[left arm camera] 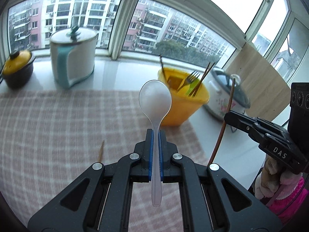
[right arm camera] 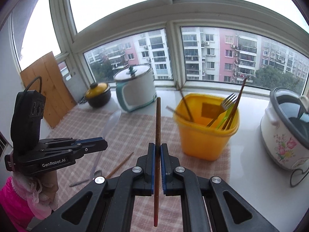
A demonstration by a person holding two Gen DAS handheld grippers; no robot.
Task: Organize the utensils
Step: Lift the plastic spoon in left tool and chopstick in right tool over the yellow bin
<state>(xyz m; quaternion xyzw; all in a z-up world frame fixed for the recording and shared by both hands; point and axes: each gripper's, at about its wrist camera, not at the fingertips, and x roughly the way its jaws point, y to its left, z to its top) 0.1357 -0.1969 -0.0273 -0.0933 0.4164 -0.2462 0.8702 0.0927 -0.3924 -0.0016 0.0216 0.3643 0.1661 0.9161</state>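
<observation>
My left gripper (left arm camera: 156, 134) is shut on the handle of a clear plastic spoon (left arm camera: 155, 98), which it holds upright above the checked cloth (left arm camera: 58, 119). My right gripper (right arm camera: 158, 147) is shut on a brown chopstick (right arm camera: 158, 119) that stands upright between the pads. The yellow utensil tub (right arm camera: 206, 135) stands just beyond both, holding a fork (right arm camera: 227, 102), a green utensil and several chopsticks. In the right wrist view the left gripper (right arm camera: 105, 145) is at the left with the spoon (right arm camera: 112, 123). In the left wrist view the right gripper (left arm camera: 227, 116) is at the right with its chopstick (left arm camera: 226, 119).
A loose chopstick (right arm camera: 120, 164) and a grey metal utensil (right arm camera: 87, 179) lie on the cloth. On the white sill stand a white-and-teal pot (right arm camera: 135, 92), a yellow-lidded black pot (right arm camera: 98, 94) and a floral rice cooker (right arm camera: 285, 135). A wooden board (right arm camera: 46, 100) leans at the left.
</observation>
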